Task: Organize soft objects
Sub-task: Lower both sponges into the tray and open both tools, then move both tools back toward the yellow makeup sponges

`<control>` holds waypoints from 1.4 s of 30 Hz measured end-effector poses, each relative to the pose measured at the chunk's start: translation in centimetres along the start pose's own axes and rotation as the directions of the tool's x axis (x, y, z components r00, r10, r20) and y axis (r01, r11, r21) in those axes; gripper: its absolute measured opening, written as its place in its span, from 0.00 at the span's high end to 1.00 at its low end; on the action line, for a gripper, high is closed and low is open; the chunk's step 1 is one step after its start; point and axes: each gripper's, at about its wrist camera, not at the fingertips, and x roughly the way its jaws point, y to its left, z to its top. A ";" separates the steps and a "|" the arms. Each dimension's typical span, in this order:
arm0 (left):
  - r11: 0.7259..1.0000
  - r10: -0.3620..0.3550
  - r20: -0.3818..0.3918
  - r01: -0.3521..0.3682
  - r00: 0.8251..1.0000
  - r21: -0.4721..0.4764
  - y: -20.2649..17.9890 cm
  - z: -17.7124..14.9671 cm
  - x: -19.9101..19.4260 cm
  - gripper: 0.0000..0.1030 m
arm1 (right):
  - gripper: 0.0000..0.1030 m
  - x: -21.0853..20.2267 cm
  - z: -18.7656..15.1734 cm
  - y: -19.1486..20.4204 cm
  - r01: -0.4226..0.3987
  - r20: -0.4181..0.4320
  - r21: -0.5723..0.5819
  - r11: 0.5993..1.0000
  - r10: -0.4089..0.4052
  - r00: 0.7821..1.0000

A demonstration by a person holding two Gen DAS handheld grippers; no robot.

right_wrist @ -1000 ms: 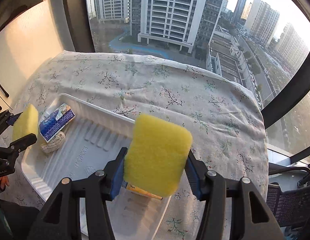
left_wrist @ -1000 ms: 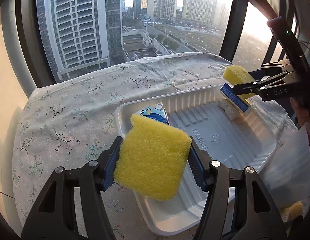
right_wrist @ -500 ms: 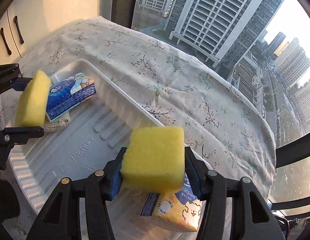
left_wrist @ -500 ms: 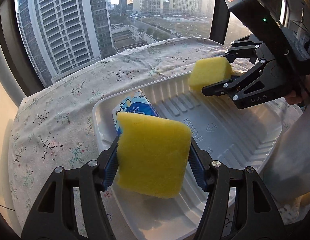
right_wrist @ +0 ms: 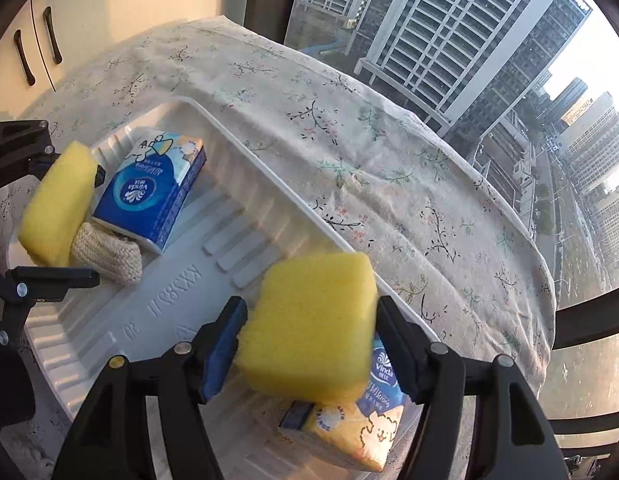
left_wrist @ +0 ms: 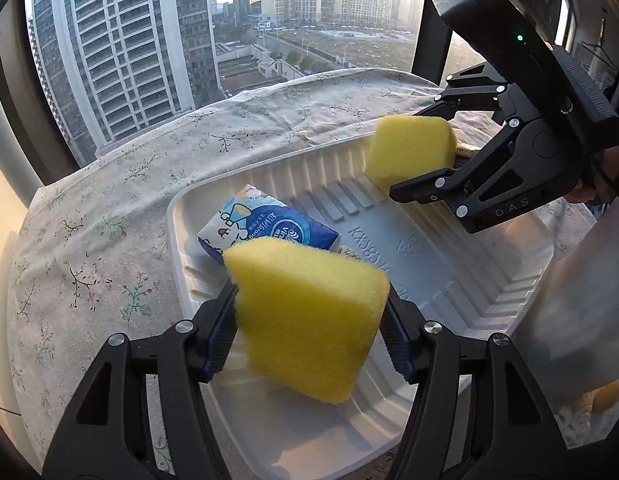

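A white plastic tray (left_wrist: 509, 280) lay on a bench covered with a floral cloth (left_wrist: 109, 208), set against a window with tower blocks beyond.

The left gripper (left_wrist: 309, 336) held a yellow sponge (left_wrist: 309, 316) clamped flat between its blue pads, hanging over the tray's near-left corner. Just past it in the left wrist view, a blue-and-white Vinda tissue pack (left_wrist: 265, 232) lay in the tray's left end, and a knitted beige pad (right_wrist: 109, 252) lay against the pack in the right wrist view.

The right gripper (right_wrist: 309, 340) had a second yellow sponge (right_wrist: 309, 324) between its pads over the tray's right end, by the far rim. Its jaws had just been opening; the left pad stood slightly off the sponge while the right side still lay against it, and whether the sponge was still gripped I could not tell. Beneath it lay a yellow-and-blue Vinda tissue pack (right_wrist: 349, 424) in the tray's right end.

In the left wrist view the right gripper (left_wrist: 413, 156) reached in from the right edge, and a pale sleeve (left_wrist: 581, 304) covered the tray's near-right corner.
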 end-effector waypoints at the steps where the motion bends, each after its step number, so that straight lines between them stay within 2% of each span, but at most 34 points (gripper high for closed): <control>1: 1.000 -0.004 0.010 0.004 1.000 0.000 -0.1 0.2 -0.3 0.40 | 0.32 -0.3 -0.1 0.2 0.003 0.002 -0.006 1.000 -0.003 1.000; 5: 1.000 -0.020 0.046 0.021 0.999 -0.012 -0.2 0.8 -1.7 0.34 | 0.31 -1.6 -0.6 0.8 0.014 0.018 -0.022 1.000 -0.014 1.000; 11: 0.999 0.014 0.069 -0.011 0.998 -0.037 -0.1 1.5 -3.0 0.34 | 0.30 -3.2 -0.7 0.2 0.019 0.043 0.005 1.000 -0.019 0.999; 22: 0.985 0.100 0.136 -0.078 0.986 -0.154 2.0 1.7 -6.6 0.34 | 0.29 -7.3 -3.7 -4.6 0.016 0.086 0.204 0.979 -0.035 0.996; 30: 0.958 0.229 0.123 -0.201 0.966 -0.204 3.5 -0.1 -9.0 0.34 | 0.29 -8.0 -9.2 -7.9 0.021 0.035 0.360 0.933 -0.036 0.999; 36: 0.940 0.258 0.098 -0.226 0.961 -0.254 4.3 -2.9 -10.6 0.34 | 0.29 -8.4 -14.5 -9.7 0.025 -0.007 0.468 0.883 -0.025 1.000; 42: 0.920 0.272 0.078 -0.235 0.959 -0.313 4.8 -6.4 -12.0 0.34 | 0.29 -9.4 -19.5 -8.8 0.049 -0.030 0.498 0.866 -0.039 0.999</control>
